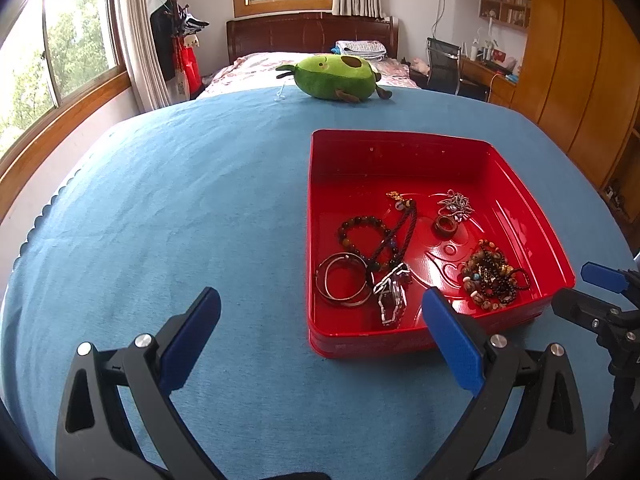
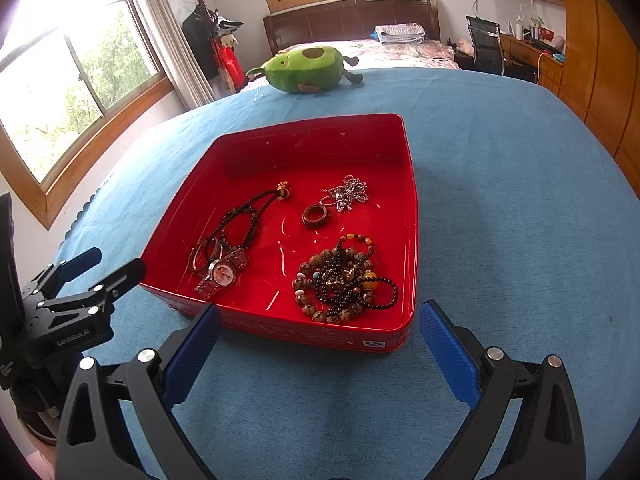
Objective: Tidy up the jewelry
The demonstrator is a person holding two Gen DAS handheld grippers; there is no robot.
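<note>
My left gripper (image 1: pixel 320 332) is nearest, fingers spread wide, nothing between them, over the blue cloth (image 1: pixel 180 200). Right gripper (image 2: pixel 320 344) likewise spread and empty, just short of the red tin's (image 2: pixel 410 208) near wall.

All the jewelry sits in the tin's near half. Left side: watch (image 2: pixel 218 274) with metal band, long axis running near-left to far-right, touching two silver bangles (image 2: pixel 204 254). Dark cord necklace (image 2: pixel 248 212) stretches from there toward the far right, gold charm at its far end. Centre: brown ring (image 2: pixel 316 216) lying flat. Just beyond it, a bunched silver chain (image 2: pixel 346 194). Near right: tangled pile of bead bracelets (image 2: pixel 344 278).

Green avocado plush (image 2: pixel 306 68) well apart at the far edge.
</note>
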